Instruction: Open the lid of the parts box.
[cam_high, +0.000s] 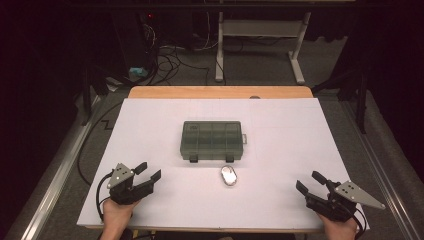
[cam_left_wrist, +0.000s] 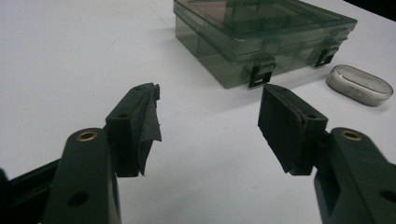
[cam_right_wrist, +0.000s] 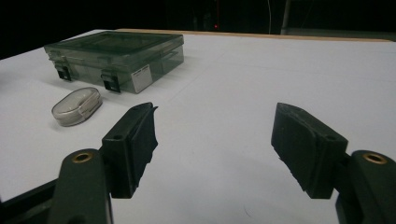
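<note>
High view: a smoky translucent compartment box (cam_high: 213, 141), lid down, lies mid-table on the white table (cam_high: 280, 200). A small oval clear case (cam_high: 229, 175) sits just in front of its two latches. Left tool (cam_high: 148, 171) and right tool (cam_high: 306, 183) rest near the front corners, well apart from both items, each released and empty.

Left gripper view: left tool (cam_left_wrist: 209, 100) points toward the box (cam_left_wrist: 261, 35); black latches (cam_left_wrist: 260, 75) face it. Judged rigid, light, smooth-sided plastic, likely slippery; best taken across the short sides or at a latch tab. The oval case (cam_left_wrist: 358, 85) is partly cut off by the frame edge.

Right gripper view: right tool (cam_right_wrist: 215, 114) gapes wide, nothing between the pads. Box (cam_right_wrist: 116, 53) and oval case (cam_right_wrist: 77, 106) lie far left. Box contents are indistinct through the tinted lid; the side label (cam_right_wrist: 140, 77) is unreadable.
</note>
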